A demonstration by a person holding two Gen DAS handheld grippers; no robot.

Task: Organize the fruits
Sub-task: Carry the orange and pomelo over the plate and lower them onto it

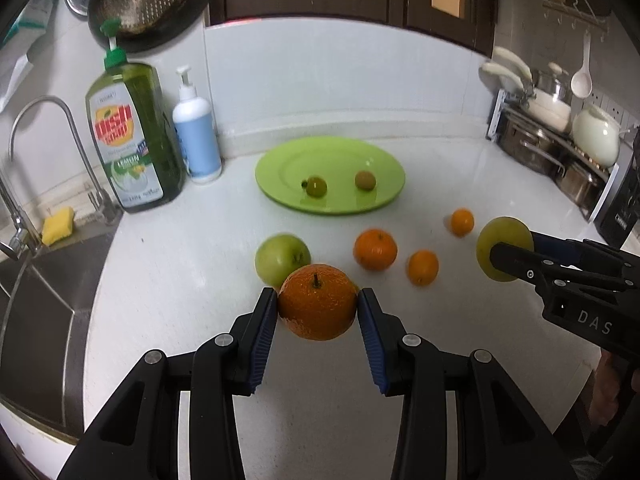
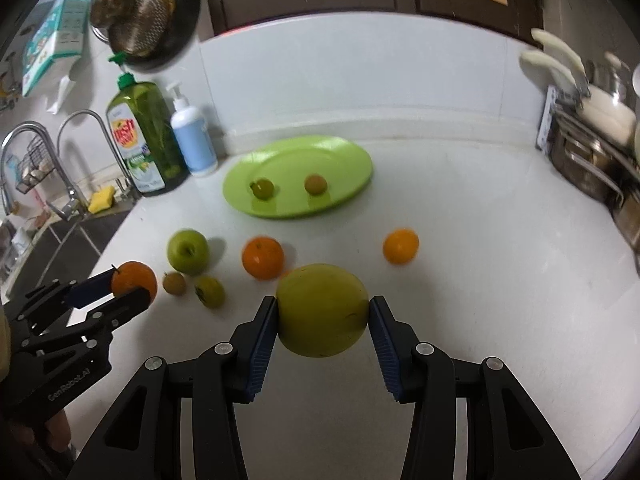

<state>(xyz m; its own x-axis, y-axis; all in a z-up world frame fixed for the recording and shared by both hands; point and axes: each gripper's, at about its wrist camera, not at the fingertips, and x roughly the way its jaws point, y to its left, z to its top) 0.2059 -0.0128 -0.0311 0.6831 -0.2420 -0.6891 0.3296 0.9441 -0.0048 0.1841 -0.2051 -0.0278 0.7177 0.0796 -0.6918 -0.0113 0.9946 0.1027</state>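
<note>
1. Sink (image 1: 44,280) at far left, soap bottle (image 1: 132,136) and white pump bottle (image 1: 196,136) beside it at the back of the surface (image 1: 440,340).
2. Left gripper (image 1: 318,308): fingers part-closed, pads touching both sides of a big orange (image 1: 318,306), stem up. The right view shows the same orange (image 2: 134,278) raised off the surface, so it is held.
3. Orange, judged: firm, round, dimpled skin, moderate weight. A grip across the widest part, as now, should hold; a grip off-centre could let it roll out.
4. Loose on the surface: green apple (image 1: 282,258) just behind the held orange, two small greenish fruits (image 2: 174,283) (image 2: 211,291) near it, mid orange (image 1: 375,250), two small oranges (image 1: 423,267) (image 1: 462,222) further right.
5. Plate (image 1: 280,160), green, at the back centre; holds two small fruits, a greenish one (image 1: 315,187) left and a brownish one (image 1: 365,180) right, well apart. Most of the plate is free. Likely the drop spot, judged from the task.
6. Right gripper (image 2: 322,316): fingers part-closed on a yellow-green fruit (image 2: 322,310), pads touching both flanks. In the left view it (image 1: 504,248) hangs above the surface.
7. That fruit, judged: smooth skin, large, heavier, more slippery than the orange; hold at the middle, set down gently since it bruises. Shallow plate rim, so round fruit may roll.
8. Pots (image 1: 552,136) at far right.
</note>
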